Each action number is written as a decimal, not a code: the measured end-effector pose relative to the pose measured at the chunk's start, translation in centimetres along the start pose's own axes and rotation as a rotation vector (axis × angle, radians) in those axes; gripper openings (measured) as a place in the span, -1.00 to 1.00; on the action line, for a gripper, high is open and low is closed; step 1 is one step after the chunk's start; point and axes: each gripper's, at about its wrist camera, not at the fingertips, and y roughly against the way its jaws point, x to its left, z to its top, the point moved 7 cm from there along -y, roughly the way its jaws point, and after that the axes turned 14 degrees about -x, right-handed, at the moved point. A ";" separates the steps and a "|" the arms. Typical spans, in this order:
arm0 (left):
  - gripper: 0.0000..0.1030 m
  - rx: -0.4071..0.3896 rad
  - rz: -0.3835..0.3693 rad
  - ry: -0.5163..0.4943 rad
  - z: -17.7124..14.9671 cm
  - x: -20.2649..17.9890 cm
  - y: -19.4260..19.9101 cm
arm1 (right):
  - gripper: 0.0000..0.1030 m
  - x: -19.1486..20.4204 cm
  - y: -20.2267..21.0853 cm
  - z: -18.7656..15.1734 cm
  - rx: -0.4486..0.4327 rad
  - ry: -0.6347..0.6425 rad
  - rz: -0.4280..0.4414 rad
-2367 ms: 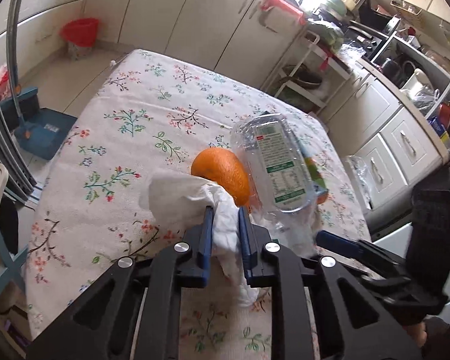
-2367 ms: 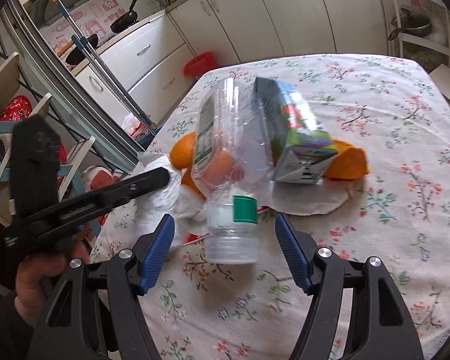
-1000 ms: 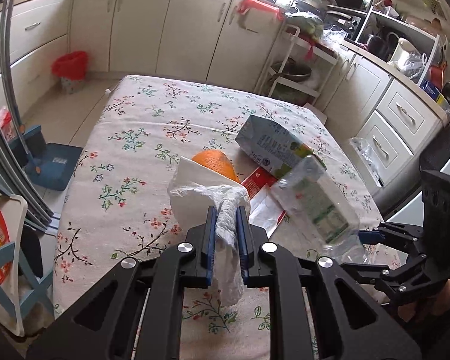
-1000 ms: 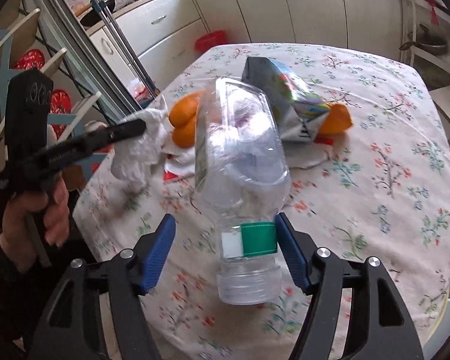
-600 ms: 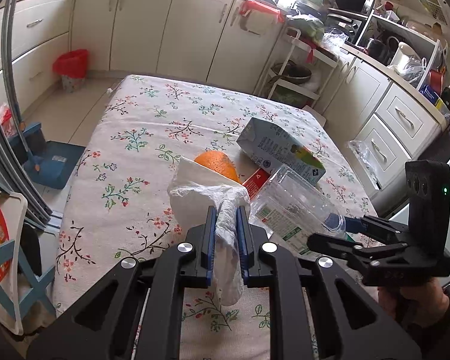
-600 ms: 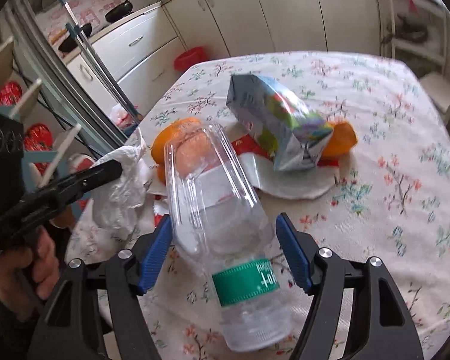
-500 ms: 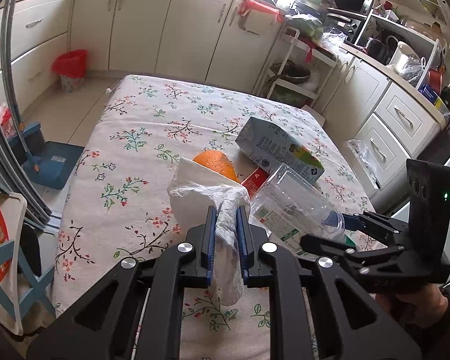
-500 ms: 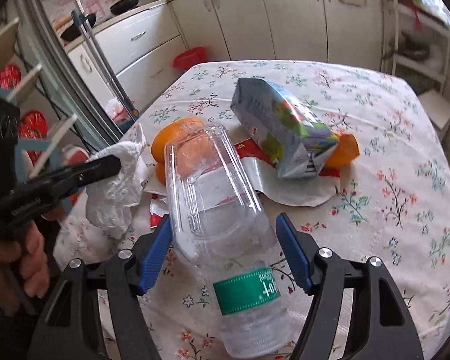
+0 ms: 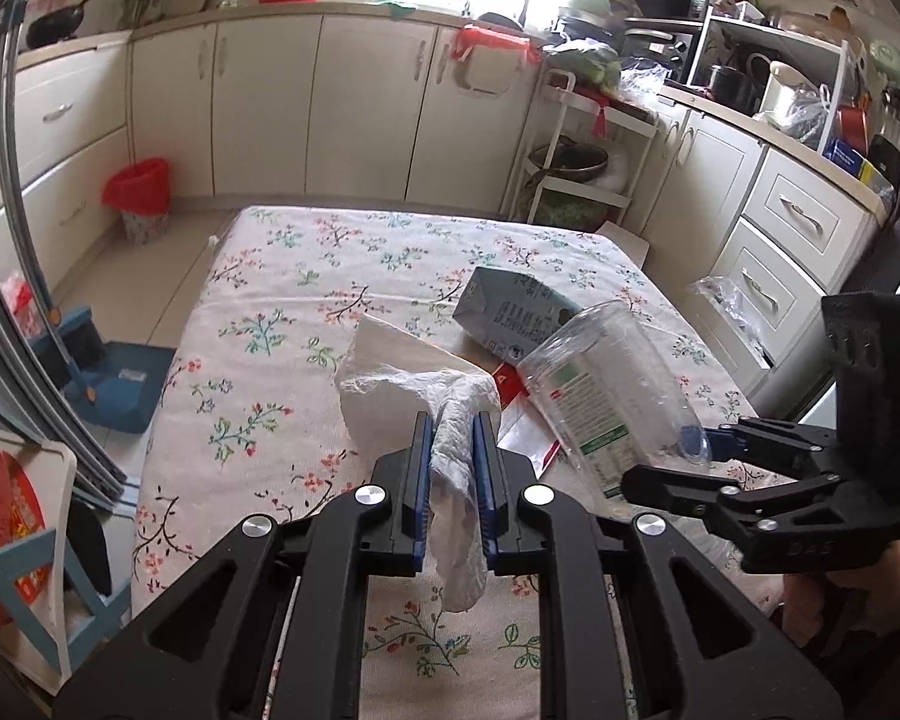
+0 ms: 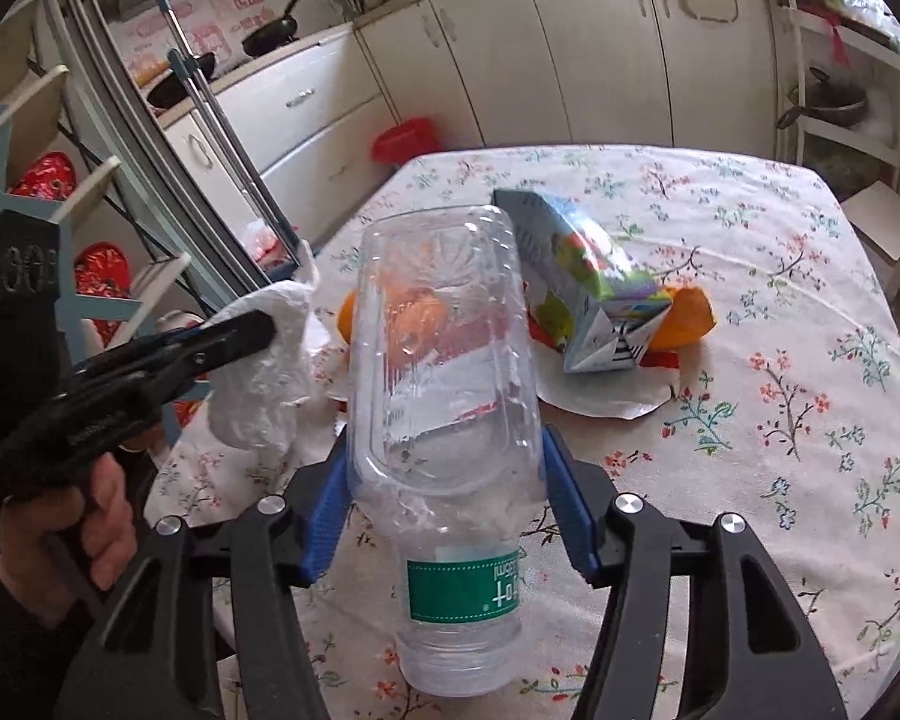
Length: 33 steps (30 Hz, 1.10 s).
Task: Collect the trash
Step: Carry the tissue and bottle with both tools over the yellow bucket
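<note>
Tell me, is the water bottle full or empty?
Empty. The clear plastic water bottle between the closing jaws of the right gripper holds no water; you can see the orange peel right through it.

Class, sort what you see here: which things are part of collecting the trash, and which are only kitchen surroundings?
Part of the job: crumpled tissue, plastic bottle, carton, orange peel, red bin.

Just surroundings: dustpan, pan, wire rack.
</note>
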 end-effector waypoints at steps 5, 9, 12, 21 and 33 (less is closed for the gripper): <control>-0.76 -0.015 -0.006 -0.020 0.2 -0.8 0.0 | 0.11 -1.0 1.6 0.5 -0.033 -0.016 0.003; -0.76 -0.031 -0.010 -0.040 0.5 -1.4 0.0 | 0.11 -1.6 2.2 1.0 -0.052 -0.028 0.003; -0.76 -0.039 -0.019 -0.041 0.7 -1.9 -0.1 | 0.11 -1.7 2.6 1.1 -0.059 -0.029 0.003; -0.76 -0.096 -0.127 0.036 1.8 -3.1 0.5 | 0.11 -3.6 4.7 1.4 -0.089 -0.044 -0.029; -0.76 -0.174 -0.193 0.058 2.9 -3.4 2.3 | 0.11 -7.0 8.8 1.2 -0.129 -0.046 -0.105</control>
